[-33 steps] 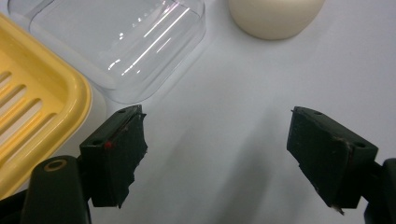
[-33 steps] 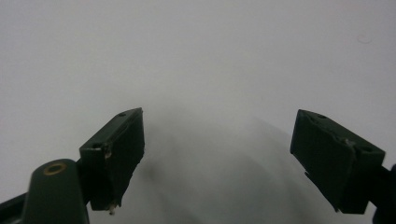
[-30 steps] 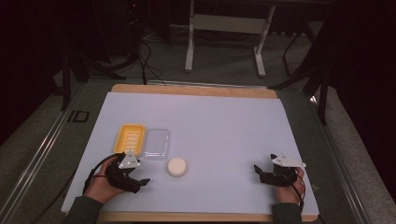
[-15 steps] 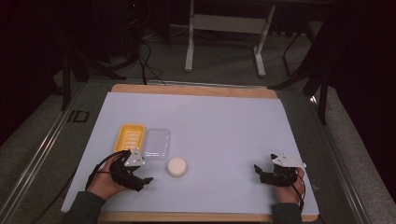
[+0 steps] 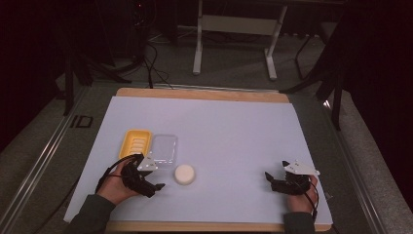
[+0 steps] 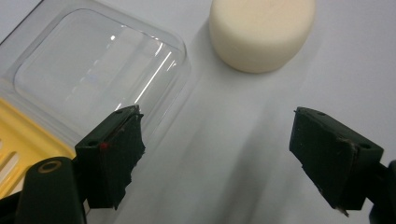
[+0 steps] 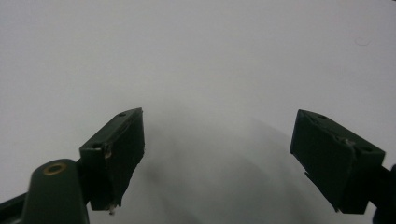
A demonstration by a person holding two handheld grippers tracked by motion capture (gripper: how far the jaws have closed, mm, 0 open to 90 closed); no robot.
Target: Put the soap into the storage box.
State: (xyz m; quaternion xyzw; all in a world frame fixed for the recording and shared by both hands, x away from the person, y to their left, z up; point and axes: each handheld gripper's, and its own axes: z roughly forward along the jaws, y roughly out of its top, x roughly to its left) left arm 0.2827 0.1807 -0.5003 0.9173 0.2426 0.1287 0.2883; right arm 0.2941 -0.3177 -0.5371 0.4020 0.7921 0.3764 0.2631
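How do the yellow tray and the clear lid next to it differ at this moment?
The yellow tray is opaque, with raised ribs on its floor; the clear lid is see-through and smooth, so the white table cover shows through it. The tray lies farther to the table's left, while the lid sits between it and the cream round block. The left gripper hangs open nearer the lid. Both are rounded rectangles lying flat, side by side.

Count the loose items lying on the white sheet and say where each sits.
3: yellow tray front-left, clear lid touching its right side, cream puck just right of the left gripper.
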